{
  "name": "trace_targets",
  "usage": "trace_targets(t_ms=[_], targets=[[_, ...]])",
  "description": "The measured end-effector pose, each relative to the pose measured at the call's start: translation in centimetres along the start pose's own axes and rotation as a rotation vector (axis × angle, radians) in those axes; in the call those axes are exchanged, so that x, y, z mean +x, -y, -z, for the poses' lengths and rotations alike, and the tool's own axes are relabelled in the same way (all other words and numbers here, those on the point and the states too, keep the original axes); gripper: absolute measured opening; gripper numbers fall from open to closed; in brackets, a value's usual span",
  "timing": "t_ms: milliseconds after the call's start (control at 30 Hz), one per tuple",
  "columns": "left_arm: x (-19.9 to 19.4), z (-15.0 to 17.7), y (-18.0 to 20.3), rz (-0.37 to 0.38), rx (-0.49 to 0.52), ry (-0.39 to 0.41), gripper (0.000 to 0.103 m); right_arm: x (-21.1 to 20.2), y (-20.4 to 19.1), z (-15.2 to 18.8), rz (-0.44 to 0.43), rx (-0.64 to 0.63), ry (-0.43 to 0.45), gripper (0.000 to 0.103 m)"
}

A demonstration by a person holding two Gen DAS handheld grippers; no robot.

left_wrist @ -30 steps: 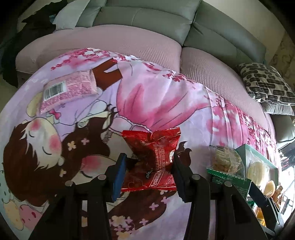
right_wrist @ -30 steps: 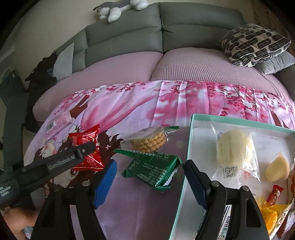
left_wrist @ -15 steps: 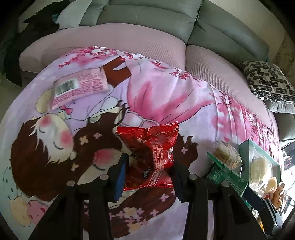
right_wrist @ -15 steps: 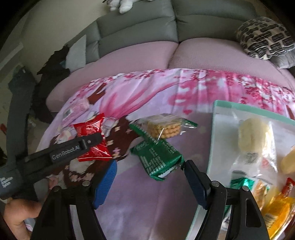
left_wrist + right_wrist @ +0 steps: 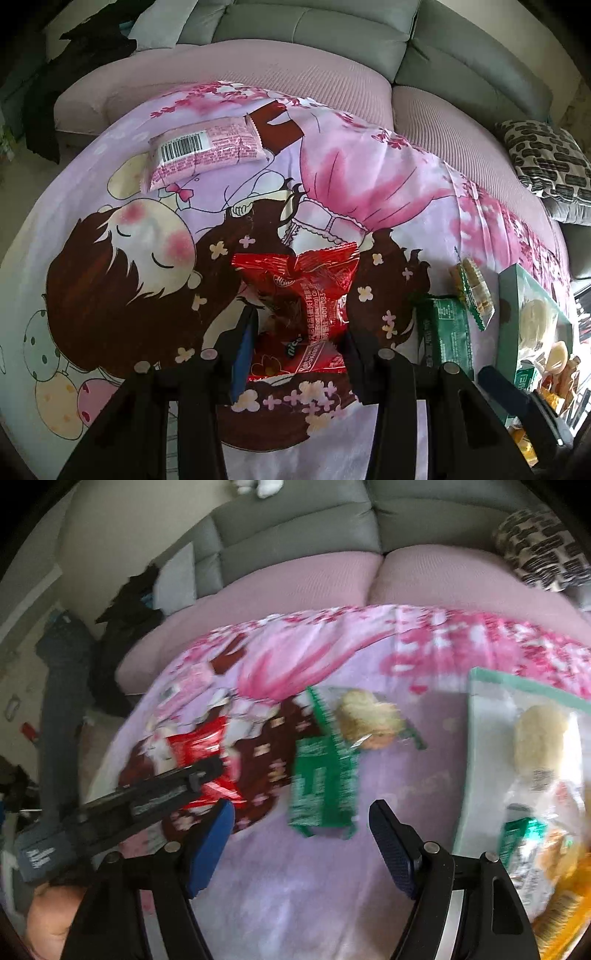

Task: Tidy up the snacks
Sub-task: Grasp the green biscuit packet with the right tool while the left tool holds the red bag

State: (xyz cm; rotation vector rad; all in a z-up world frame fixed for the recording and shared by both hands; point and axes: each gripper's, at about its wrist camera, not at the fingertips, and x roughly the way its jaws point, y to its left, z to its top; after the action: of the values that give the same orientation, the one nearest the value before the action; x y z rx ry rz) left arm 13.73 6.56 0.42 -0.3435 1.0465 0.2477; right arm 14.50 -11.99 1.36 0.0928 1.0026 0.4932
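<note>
A red snack packet [image 5: 299, 291] lies on the pink cartoon cloth, and my left gripper [image 5: 295, 328] is shut on its crumpled lower half. In the right wrist view the same red packet [image 5: 199, 742] shows at the left under the left gripper's black finger [image 5: 177, 782]. My right gripper [image 5: 301, 812] hangs open just above a green packet [image 5: 325, 782], with nothing between its blue pads. A clear pack of round cookies [image 5: 369, 720] lies just beyond the green packet. This view is motion-blurred.
A pale green tray [image 5: 480, 679] at the right holds a wrapped round pastry [image 5: 539, 734] and several other snacks. A pink packet [image 5: 207, 151] lies at the cloth's far left. A grey sofa with a patterned cushion [image 5: 546, 158] stands behind.
The left jaws have closed in on the red packet and crumpled it. The right gripper has tilted down and moved over the green packet.
</note>
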Motion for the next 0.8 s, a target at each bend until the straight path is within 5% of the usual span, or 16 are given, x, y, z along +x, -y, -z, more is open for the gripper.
trace_targets(t_ms=[333, 800], targets=[[0.5, -0.2, 0.1, -0.007, -0.004, -0.005, 0.046, 2.3, 0.7, -0.1, 0.041, 0.034, -0.022, 0.069], [1.7, -0.3, 0.2, -0.028, -0.004, -0.018, 0.046, 4.2, -0.6, -0.2, 0.237, -0.068, 0.001, 0.065]])
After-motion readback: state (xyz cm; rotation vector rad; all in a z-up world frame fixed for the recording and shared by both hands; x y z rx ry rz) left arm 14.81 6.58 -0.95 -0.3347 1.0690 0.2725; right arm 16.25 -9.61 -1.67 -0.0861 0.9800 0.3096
